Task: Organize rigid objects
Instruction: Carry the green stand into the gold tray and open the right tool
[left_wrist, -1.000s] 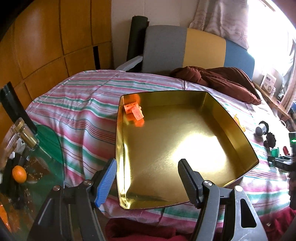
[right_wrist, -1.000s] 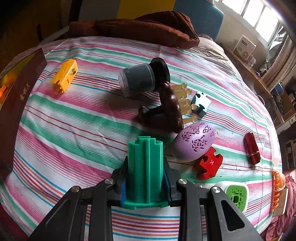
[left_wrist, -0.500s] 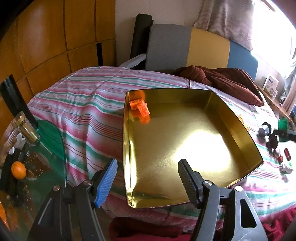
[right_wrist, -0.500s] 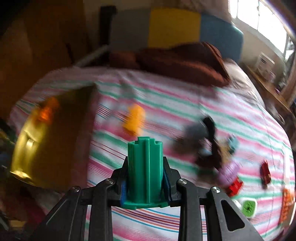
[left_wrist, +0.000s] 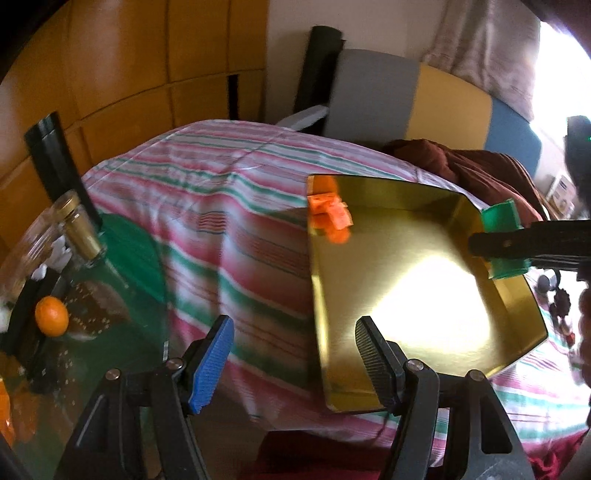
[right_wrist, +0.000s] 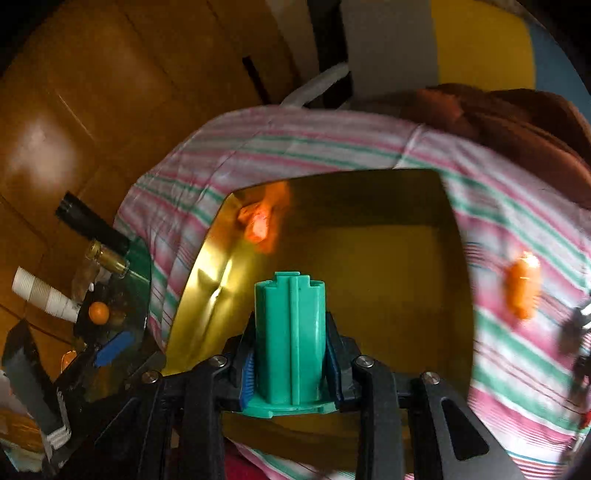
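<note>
Left wrist view: the left hand-held gripper (left_wrist: 295, 363) hangs with its jaws apart and nothing between them, one blue pad and one black pad flanking the near left corner of the gold tray (left_wrist: 524, 325). The tray lies on a bed with a striped sheet (left_wrist: 229, 206) of pink, green and white. An orange brick (left_wrist: 330, 218) rests in the tray's far left corner, mirrored in the shiny wall. At the right edge the right hand-held gripper (left_wrist: 506, 240) reaches in sideways over the tray's right rim, clamped on a green plastic piece (left_wrist: 502, 218). To the left stands a glass table (left_wrist: 125, 258) carrying a small orange fruit (left_wrist: 51, 316) and a gold-capped bottle (left_wrist: 79, 229). A dark red blanket (left_wrist: 480, 166) is bunched at the far side of the bed

Right wrist view: the right hand-held gripper (right_wrist: 290, 363) is closed tight on the green plastic piece (right_wrist: 290, 332) – a ribbed, upright block with a flared base – held above the tray (right_wrist: 454, 258), over its near part. The orange brick (right_wrist: 258, 221) shows blurred in the far left corner. An orange-yellow object (right_wrist: 521, 291) lies on the sheet just right of the tray, outside it. The left hand-held gripper's blue pad is visible at lower left, beside the glass table
</note>
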